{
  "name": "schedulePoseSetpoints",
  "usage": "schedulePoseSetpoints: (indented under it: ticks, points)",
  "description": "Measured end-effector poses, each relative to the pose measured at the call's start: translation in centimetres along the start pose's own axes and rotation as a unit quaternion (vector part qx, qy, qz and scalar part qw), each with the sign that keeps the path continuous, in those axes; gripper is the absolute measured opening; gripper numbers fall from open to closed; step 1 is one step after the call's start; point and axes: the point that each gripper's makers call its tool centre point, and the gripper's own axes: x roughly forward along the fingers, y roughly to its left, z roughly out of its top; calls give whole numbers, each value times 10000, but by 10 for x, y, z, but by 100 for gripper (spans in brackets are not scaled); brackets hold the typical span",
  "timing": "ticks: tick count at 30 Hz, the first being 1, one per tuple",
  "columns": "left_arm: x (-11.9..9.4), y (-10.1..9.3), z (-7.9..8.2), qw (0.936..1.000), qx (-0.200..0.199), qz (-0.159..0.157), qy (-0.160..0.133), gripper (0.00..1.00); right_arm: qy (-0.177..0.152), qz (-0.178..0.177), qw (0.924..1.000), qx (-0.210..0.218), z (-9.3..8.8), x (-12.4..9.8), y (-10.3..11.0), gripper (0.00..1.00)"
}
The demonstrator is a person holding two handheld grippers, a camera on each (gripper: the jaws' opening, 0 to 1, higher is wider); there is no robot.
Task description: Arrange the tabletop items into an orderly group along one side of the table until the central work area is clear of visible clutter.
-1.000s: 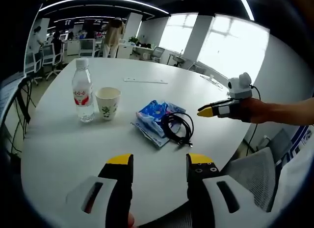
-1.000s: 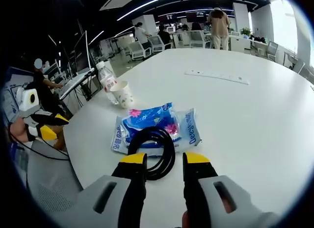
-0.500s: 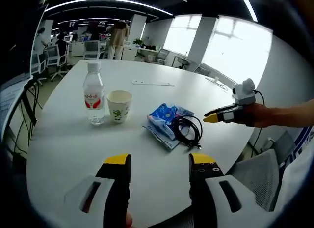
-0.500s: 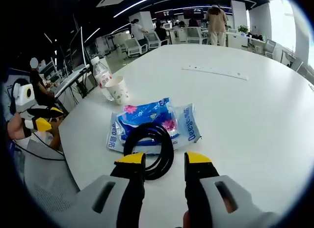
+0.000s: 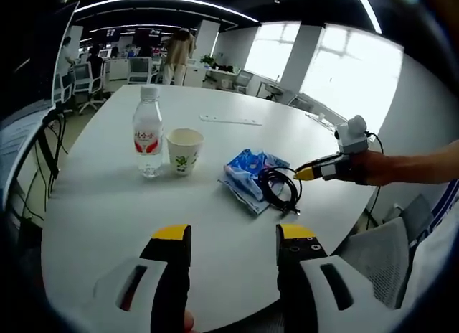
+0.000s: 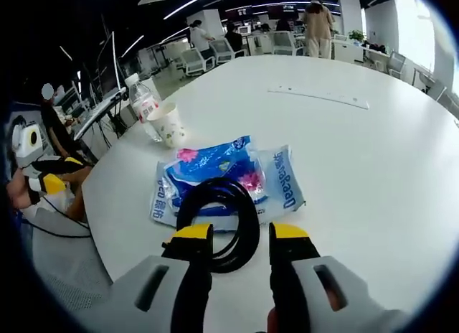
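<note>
Change: right gripper (image 6: 240, 232) has edged closer to the black cable coil (image 6: 219, 218), now just past its tips.
Containers: paper cup (image 5: 184, 150) upright just beside the water bottle (image 5: 147, 141), contents not visible; bottle capped, holding clear liquid.
Cable: lying on the blue tissue packs (image 6: 222, 175), near the cup.
Left gripper (image 5: 233, 236): jaws apart, empty, over bare table (image 5: 100, 218).
Right gripper: jaws apart, holding nothing.

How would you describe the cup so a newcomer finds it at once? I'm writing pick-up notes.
On the big white round table, look toward the far side where a clear water bottle with a red label stands. The cup stands upright right beside it, nearer the blue packets. It is the only open-topped paper thing, cream with a small green plant print.
</note>
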Motion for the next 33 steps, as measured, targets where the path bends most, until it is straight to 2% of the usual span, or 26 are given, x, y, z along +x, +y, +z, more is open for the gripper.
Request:
schedulePoseSetpoints:
  ticks: [20,24,27,30,33]
  points:
    - [-9,5,-7,9999,-27,74,76,46,177,-166,9984,509,-19,21,-7,28]
    - [-9,3,-8,9999,-6,50,100,46,254,-182,9982,521,-25,25,-7,26]
    - [-10,2,-8,10000,-16,27,91,46,200,-162,9985,483,-22,24,-4,23]
    - [-10,3,-9,9999,-30,43,95,46,280,-165,9992,237,-23,27,-1,21]
    - [-11,3,-9,9999,-34,54,96,45,270,-134,9993,229,-22,26,0,18]
